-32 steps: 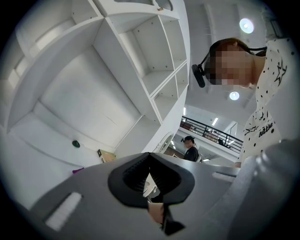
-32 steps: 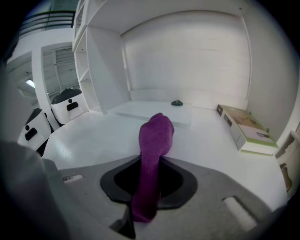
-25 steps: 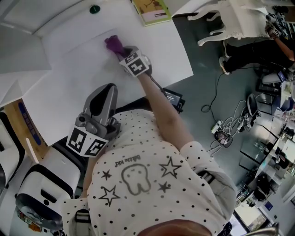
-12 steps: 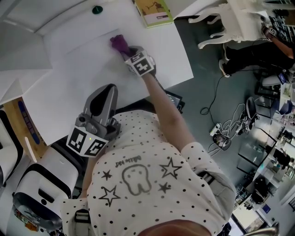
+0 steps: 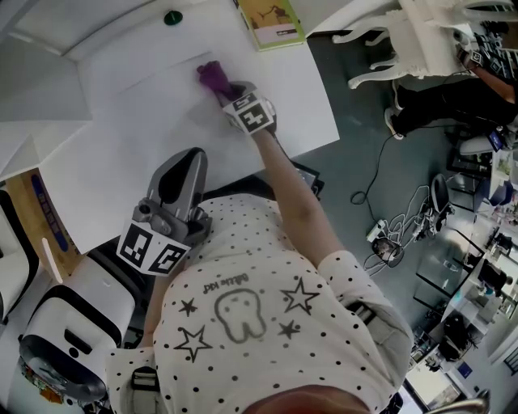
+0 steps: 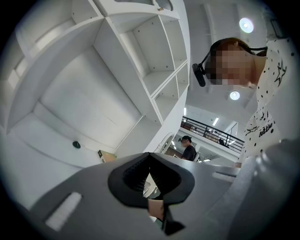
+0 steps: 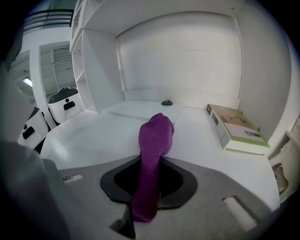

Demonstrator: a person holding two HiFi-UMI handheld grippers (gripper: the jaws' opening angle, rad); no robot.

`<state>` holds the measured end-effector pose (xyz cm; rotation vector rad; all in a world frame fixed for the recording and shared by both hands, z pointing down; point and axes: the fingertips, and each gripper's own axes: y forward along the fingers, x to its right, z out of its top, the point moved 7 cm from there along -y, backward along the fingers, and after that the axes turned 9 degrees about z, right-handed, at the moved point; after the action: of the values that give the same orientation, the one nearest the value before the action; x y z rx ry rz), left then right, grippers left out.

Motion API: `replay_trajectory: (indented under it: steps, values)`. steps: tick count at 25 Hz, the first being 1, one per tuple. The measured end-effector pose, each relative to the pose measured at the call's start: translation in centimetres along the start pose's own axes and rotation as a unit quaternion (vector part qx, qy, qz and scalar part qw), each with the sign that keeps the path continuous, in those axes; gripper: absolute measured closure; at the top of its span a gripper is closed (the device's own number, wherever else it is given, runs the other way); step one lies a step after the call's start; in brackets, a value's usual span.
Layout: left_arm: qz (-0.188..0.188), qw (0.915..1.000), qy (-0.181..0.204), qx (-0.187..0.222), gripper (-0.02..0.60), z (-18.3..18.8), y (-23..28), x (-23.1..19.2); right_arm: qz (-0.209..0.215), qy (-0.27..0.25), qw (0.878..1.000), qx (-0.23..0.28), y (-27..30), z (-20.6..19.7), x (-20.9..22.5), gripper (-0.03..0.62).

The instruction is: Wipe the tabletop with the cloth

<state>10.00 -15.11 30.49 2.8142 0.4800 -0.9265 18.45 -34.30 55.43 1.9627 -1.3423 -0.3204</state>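
A purple cloth (image 5: 212, 77) lies pressed on the white tabletop (image 5: 146, 129) near its far side, with my right gripper (image 5: 227, 91) shut on it. In the right gripper view the cloth (image 7: 154, 140) runs up between the jaws and folds over onto the tabletop (image 7: 93, 136). My left gripper (image 5: 180, 182) is held near the person's chest, over the table's near edge, pointing upward. Its jaws are shut with nothing between them in the left gripper view (image 6: 151, 185).
A green-edged book (image 5: 269, 22) lies at the far right of the table, also in the right gripper view (image 7: 236, 127). A small dark round knob (image 5: 172, 17) sits at the back. White shelving (image 6: 140, 56) rises behind the table. A white machine (image 5: 73, 323) stands at the lower left.
My right gripper has slid the purple cloth a little to the right and farther back across the tabletop. The left gripper has stayed where it was.
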Motion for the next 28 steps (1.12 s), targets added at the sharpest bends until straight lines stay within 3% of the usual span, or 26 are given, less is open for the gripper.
replay_trajectory:
  steps: [28]
  values:
    - [0.016, 0.9999, -0.003, 0.002, 0.586, -0.6, 1.1, 0.5, -0.021, 0.004, 1.000, -0.002, -1.7, -1.2, 3.6, 0.519]
